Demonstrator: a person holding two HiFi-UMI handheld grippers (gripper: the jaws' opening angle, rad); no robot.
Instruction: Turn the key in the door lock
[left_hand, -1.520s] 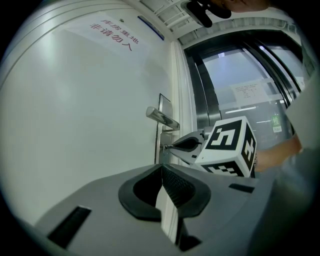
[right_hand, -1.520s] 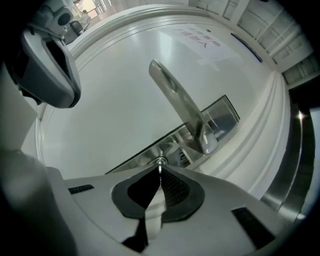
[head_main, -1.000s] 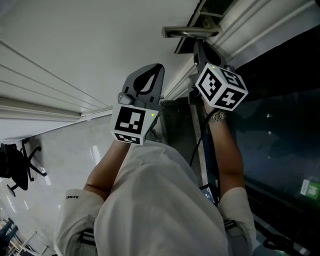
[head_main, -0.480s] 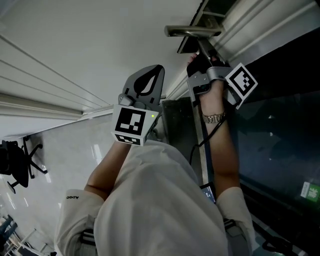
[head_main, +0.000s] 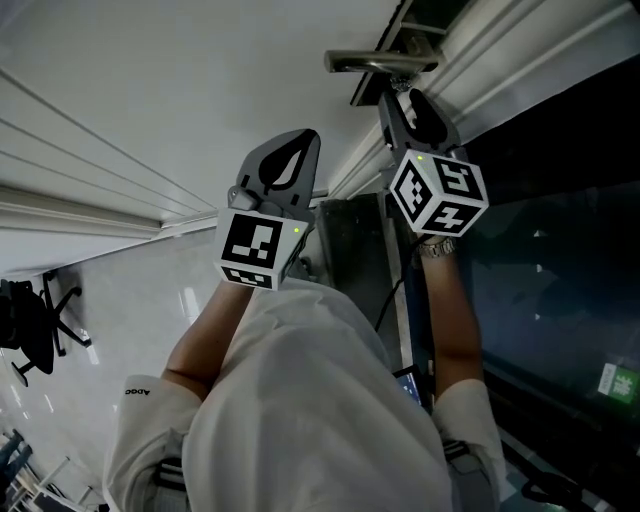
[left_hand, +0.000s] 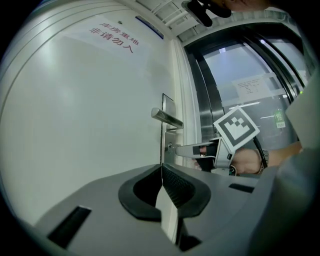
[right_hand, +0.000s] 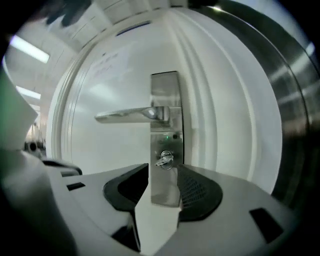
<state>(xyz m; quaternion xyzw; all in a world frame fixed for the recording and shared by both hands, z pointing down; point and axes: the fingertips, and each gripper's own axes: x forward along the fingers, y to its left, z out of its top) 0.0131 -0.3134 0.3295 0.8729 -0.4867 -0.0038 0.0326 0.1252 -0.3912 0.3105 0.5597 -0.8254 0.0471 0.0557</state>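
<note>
Right hand-held gripper (right_hand: 164, 172) jaws have just been opening, spread about the key (right_hand: 165, 160), pads off it; off-centre reclosing is risking slippage. Left hand-held gripper (left_hand: 161, 169) is hanging pressed together.

A dark glass panel (head_main: 560, 270) fills the right side. A green sticker (head_main: 618, 378) sits low on the glass panel, with a white paper notice (left_hand: 255, 84) higher up. Far left of the panel, a black office chair (head_main: 35, 335) stands on the glossy pale floor (head_main: 140, 300).
</note>
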